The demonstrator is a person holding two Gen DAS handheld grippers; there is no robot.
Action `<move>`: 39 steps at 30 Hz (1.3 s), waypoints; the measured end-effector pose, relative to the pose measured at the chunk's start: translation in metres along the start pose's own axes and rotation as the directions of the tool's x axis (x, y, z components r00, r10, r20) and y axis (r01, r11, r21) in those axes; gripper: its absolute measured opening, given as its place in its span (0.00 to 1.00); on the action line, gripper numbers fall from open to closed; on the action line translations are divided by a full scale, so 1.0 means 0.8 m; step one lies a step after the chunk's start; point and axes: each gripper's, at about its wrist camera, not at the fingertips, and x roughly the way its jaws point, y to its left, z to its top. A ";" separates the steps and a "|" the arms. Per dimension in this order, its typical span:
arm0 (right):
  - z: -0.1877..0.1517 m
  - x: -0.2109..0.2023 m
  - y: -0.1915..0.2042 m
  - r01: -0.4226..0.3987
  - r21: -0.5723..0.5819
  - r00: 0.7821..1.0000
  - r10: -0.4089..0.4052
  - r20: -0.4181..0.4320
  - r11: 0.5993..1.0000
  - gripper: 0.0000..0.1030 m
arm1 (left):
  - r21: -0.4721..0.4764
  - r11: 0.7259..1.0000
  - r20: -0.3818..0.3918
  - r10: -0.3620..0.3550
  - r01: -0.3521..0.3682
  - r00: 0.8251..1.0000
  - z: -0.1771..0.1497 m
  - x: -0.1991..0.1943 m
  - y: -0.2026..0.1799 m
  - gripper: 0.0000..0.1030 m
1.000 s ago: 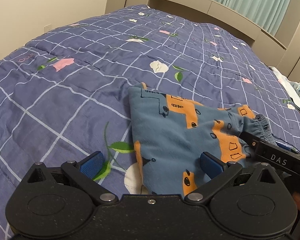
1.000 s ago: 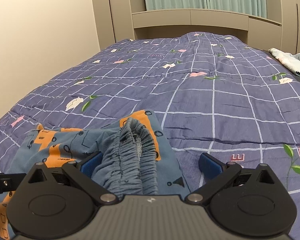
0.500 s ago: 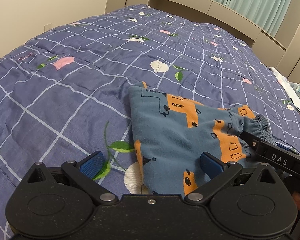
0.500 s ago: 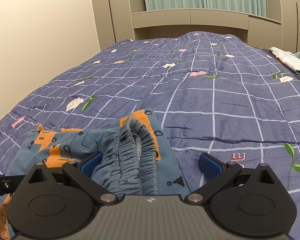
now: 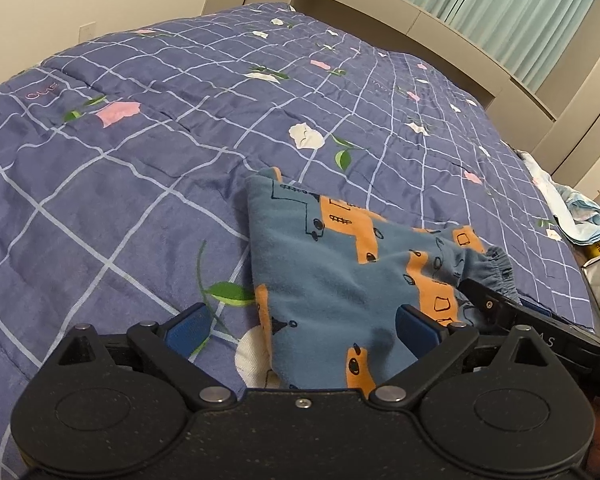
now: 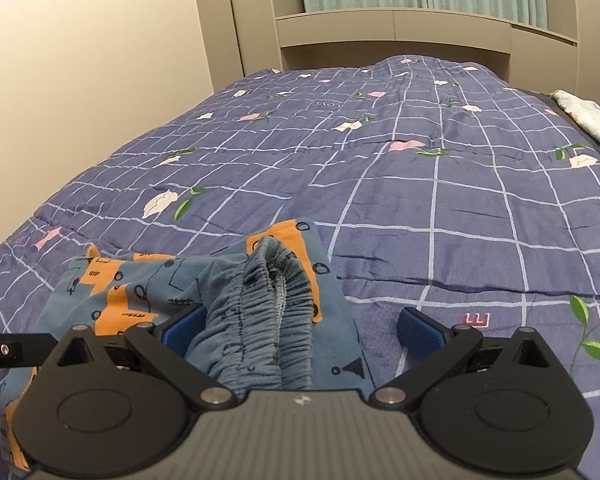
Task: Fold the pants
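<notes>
Left gripper [image 5: 302, 330] starts closing over the near edge of the pants [image 5: 340, 280], pads not yet pressing. Right gripper [image 6: 302, 330] gapes wide beside the pants' waistband [image 6: 268, 300], holding nothing, probably; a fresh pinch for the next fold looks likely

Both wrist views look forward and downward, close over the bed [image 5: 140, 160]; left faces the upper-right headboard [image 5: 400, 20]; both share the pants [image 6: 236, 300].
</notes>
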 end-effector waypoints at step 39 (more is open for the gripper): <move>0.000 -0.033 -0.019 -0.192 0.098 0.981 0.190 0.028 0.977 0.38 | -0.046 0.998 -0.039 -0.037 0.035 0.999 0.005 0.002 0.012 0.44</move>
